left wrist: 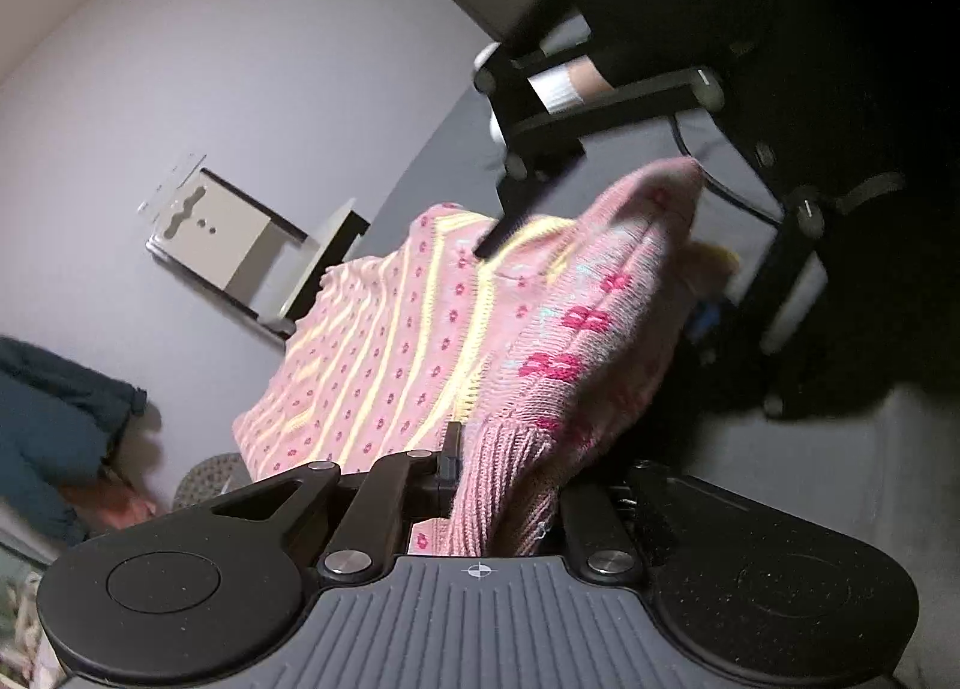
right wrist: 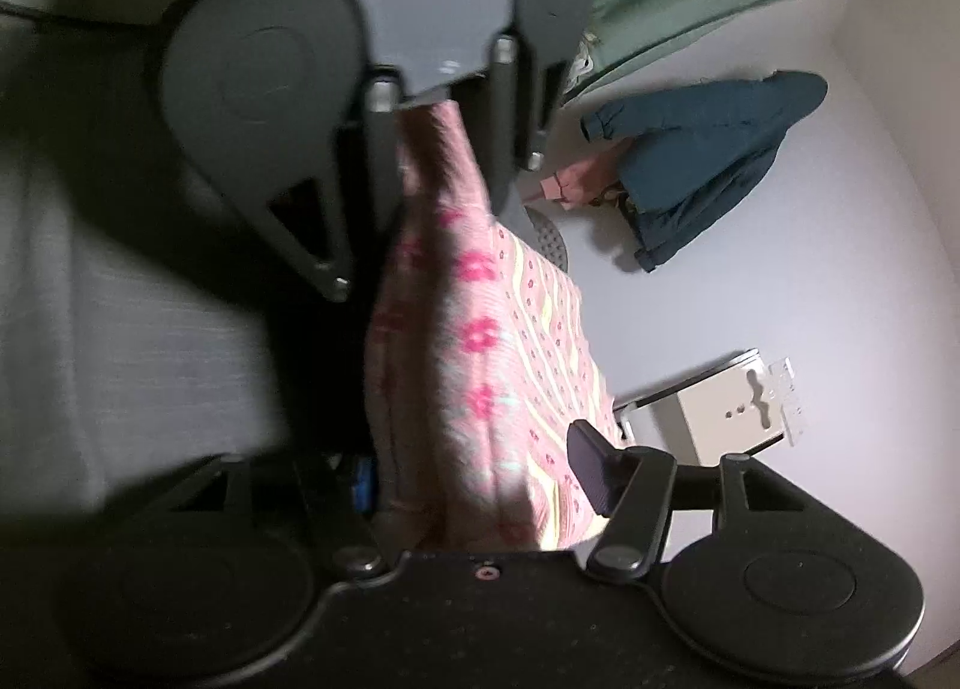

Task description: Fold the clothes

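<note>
Pink knitted sweater hangs clamped between left tongs and right tongs; uneven pulling could slip its ribbed hem free.

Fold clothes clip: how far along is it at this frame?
Nothing looks folded yet. In hand: both claws, left claw and right claw, grip the pink knit sweater, lifted mid-fold. Left: the blue jacket and a pink garment lie unfolded.
</note>
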